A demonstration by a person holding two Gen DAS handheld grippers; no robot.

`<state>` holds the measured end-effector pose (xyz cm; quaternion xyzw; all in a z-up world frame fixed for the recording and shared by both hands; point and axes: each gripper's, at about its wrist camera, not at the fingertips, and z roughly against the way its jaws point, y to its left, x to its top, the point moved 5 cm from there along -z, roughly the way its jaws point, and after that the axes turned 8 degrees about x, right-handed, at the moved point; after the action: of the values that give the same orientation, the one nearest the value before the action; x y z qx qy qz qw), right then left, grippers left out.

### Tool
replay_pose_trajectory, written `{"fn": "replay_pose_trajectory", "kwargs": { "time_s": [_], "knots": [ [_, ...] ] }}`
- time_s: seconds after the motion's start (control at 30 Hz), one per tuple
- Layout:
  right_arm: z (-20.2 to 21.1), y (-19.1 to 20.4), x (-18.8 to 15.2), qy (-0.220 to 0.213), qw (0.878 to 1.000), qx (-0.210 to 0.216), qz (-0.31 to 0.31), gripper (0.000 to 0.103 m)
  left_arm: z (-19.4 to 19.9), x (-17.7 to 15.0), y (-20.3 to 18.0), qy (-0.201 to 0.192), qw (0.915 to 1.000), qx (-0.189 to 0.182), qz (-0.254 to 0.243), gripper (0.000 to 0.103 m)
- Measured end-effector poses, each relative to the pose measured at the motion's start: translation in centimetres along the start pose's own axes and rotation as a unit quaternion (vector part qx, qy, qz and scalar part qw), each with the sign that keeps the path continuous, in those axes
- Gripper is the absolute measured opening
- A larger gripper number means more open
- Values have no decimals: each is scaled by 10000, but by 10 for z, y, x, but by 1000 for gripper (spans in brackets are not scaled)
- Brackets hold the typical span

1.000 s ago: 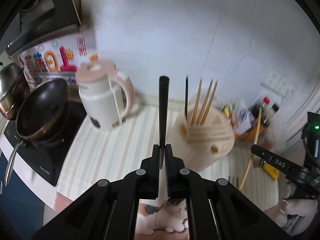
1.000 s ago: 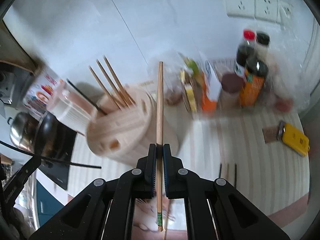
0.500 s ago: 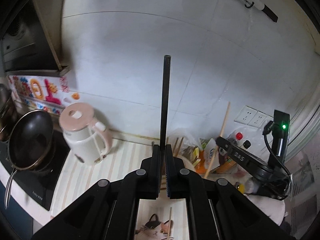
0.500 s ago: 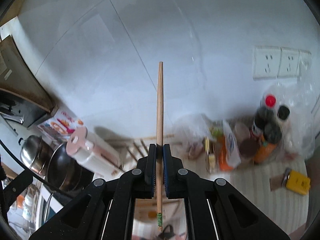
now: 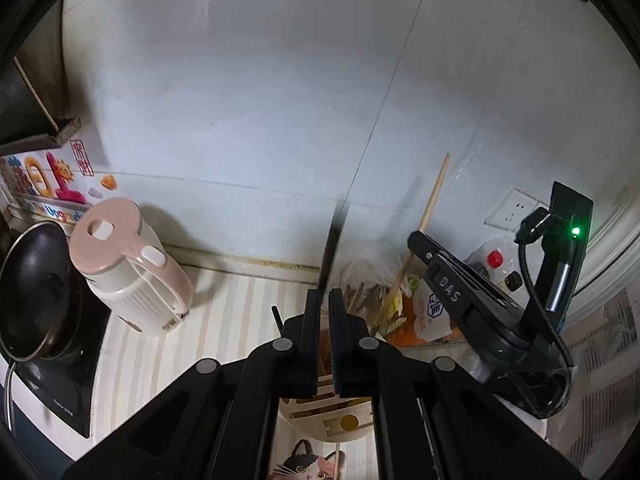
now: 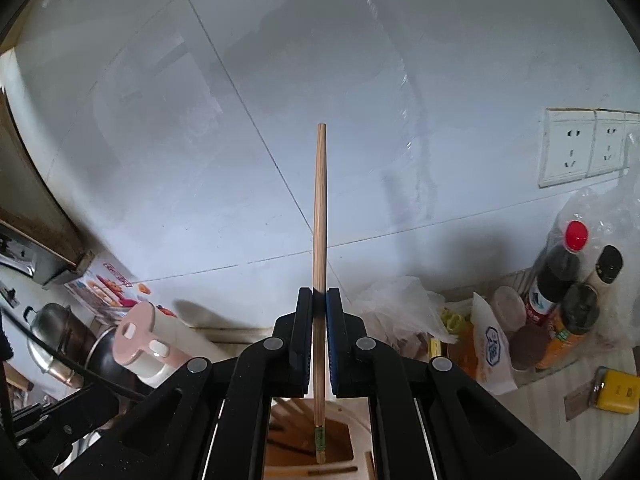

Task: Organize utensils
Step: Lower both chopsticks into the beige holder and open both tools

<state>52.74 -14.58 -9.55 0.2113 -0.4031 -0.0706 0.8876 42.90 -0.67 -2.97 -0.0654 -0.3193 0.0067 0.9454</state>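
Note:
My left gripper (image 5: 325, 294) is shut on a black chopstick (image 5: 333, 236), which stands up blurred and leans slightly right. Right under its jaws sits the cream utensil holder (image 5: 348, 420), with several wooden chopsticks (image 5: 356, 296) sticking out behind the fingers. My right gripper (image 6: 319, 294) is shut on a long wooden chopstick (image 6: 320, 200) held upright. That chopstick's green-banded lower end hangs over the holder's (image 6: 360, 424) slotted top. In the left wrist view the right gripper (image 5: 416, 244) appears at the right, its wooden chopstick (image 5: 430, 208) tilted.
A pink-lidded kettle (image 5: 128, 272) stands at the left beside a black pan (image 5: 36, 292) on a cooktop. Bottles (image 6: 560, 288) and bagged packets (image 6: 492, 356) crowd the back right under wall sockets (image 6: 576, 152). A yellow item (image 6: 616, 392) lies on the striped mat. The tiled wall is close ahead.
Both grippers rose and moved in over the holder, which went from ahead of the jaws to beneath them. Each still holds its chopstick; the black one now leans and blurs.

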Motion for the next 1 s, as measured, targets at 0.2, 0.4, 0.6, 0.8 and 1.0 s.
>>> {"fn": "replay_pose_trajectory", "kwargs": {
  "time_s": [0.2,0.4,0.6,0.8,1.0],
  "knots": [
    [-16,-6,-14,92,9999,-16,125,7,-13,-6,-5,186,9998,-5,-40,2],
    [-19,-9,-27,518,9982,158,260,17,-6,-13,6,74,9996,139,246,8],
    [21,-23,-36,530,9981,110,305,46,4,-41,28,-65,9962,733,471,84],
    [61,-54,-66,627,9979,-172,71,61,-4,-79,41,-46,9928,1075,531,103],
    [85,-97,-110,785,9952,-477,-340,76,-30,-124,35,372,9905,1248,448,103]
  ]
}}
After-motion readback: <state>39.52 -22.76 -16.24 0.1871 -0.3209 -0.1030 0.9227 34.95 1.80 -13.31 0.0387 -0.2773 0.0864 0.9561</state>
